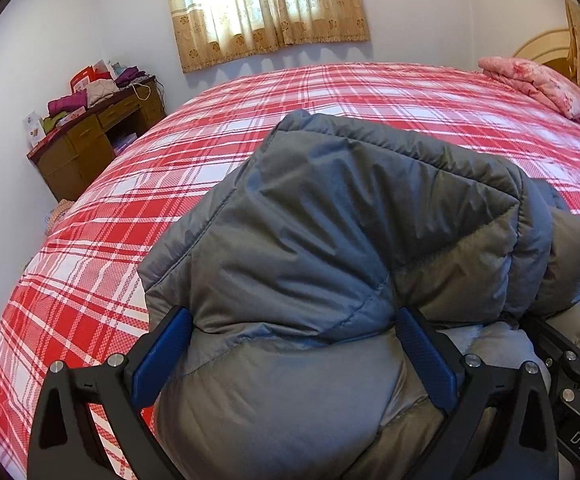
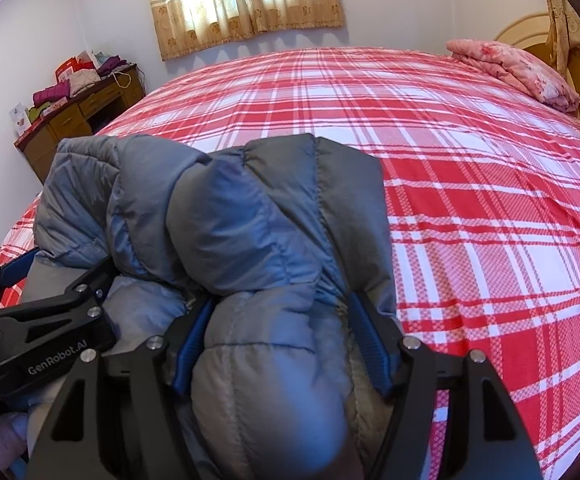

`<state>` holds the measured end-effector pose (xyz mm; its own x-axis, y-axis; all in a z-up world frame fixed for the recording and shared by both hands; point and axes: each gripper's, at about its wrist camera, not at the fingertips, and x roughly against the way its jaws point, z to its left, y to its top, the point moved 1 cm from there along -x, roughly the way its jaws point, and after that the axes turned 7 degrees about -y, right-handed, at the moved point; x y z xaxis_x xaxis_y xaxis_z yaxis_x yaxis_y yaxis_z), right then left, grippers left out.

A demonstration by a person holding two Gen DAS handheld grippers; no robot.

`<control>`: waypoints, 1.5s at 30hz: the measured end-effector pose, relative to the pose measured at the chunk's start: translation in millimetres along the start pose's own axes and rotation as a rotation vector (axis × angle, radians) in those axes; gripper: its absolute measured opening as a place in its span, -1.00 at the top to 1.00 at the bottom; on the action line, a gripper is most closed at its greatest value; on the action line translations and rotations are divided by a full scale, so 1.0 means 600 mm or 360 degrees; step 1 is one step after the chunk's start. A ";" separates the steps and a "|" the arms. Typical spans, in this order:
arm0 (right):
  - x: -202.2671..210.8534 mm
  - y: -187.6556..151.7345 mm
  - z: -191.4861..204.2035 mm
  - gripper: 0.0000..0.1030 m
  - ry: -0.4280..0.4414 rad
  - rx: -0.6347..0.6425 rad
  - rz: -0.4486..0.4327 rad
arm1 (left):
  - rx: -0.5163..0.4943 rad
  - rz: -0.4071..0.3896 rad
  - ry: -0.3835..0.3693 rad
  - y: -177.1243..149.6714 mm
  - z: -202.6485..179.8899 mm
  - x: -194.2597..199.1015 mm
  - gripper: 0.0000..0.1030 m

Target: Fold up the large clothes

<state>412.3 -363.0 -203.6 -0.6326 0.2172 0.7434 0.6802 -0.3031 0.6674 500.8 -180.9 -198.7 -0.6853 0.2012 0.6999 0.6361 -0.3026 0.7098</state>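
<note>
A grey quilted puffer jacket (image 1: 330, 220) lies bunched and folded over on the red plaid bed (image 1: 170, 184). My left gripper (image 1: 294, 320) is shut on a thick fold of the jacket, with its blue pads (image 1: 162, 356) pressed into the padding on both sides. My right gripper (image 2: 282, 320) is shut on another thick fold of the same jacket (image 2: 250, 220), just to the right of the left one. The left gripper's black body (image 2: 46, 320) shows at the left of the right wrist view. The jacket's far part droops over the fingers.
The plaid bed (image 2: 470, 180) stretches ahead and to the right. A folded pink quilt (image 2: 518, 72) lies by the headboard at far right. A brown desk (image 1: 90, 140) piled with clothes and boxes stands at far left. A curtained window (image 1: 266, 4) is on the back wall.
</note>
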 end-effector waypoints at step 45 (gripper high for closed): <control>0.035 -0.054 -0.067 -0.02 0.0605 -0.0256 0.0143 | 0.0096 0.0035 -0.0698 -0.092 0.056 0.104 -0.34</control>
<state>362.1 -385.9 -211.6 -0.6855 -0.1656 0.7090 0.6915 -0.4529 0.5628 435.0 -120.2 -191.4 -0.4644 0.5755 0.6731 0.6773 -0.2588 0.6886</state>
